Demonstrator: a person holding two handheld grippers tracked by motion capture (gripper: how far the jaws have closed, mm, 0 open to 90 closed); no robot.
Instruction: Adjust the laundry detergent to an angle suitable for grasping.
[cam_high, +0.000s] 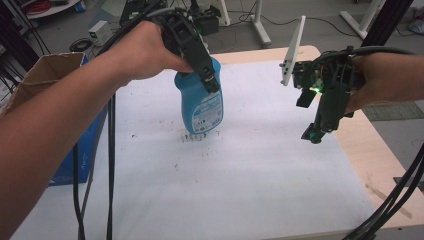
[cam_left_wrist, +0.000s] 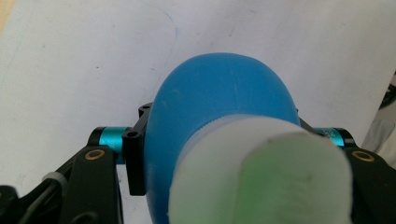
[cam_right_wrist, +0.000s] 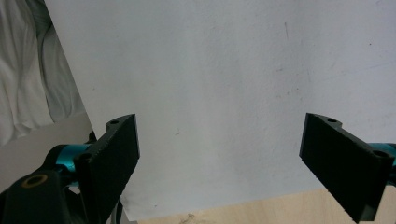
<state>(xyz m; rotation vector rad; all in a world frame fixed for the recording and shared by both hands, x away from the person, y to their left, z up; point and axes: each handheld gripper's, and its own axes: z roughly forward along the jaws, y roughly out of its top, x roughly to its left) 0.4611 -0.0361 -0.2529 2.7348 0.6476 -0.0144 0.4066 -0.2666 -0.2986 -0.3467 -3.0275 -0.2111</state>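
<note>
Between the jaws of the left gripper (cam_high: 207, 75) sits a blue bottle (cam_high: 202, 107), clamped around its upper body and hanging upright just above the white sheet (cam_high: 260, 165) that covers the table (cam_high: 372, 155). From the left gripper view, the jaws press on either side of the blue bottle's shoulder, with its pale cap (cam_left_wrist: 261, 172) nearest the camera. Below the bottle's base lies a scatter of small dark specks (cam_high: 197, 136) on the sheet.

The step in hand looks like carrying or placing the bottle; whether its base touches the sheet is hard to tell. The next move likely calls for a steady, upright lowering or lifting, without tilting.

Off to the right, well apart from the bottle, the right gripper (cam_high: 317, 131) hangs with its jaws spread wide and nothing between them.

Open sheet lies all around the bottle. A cardboard box (cam_high: 42, 75) stands beyond the left gripper's outer side, and the table's far edge is just behind it.
</note>
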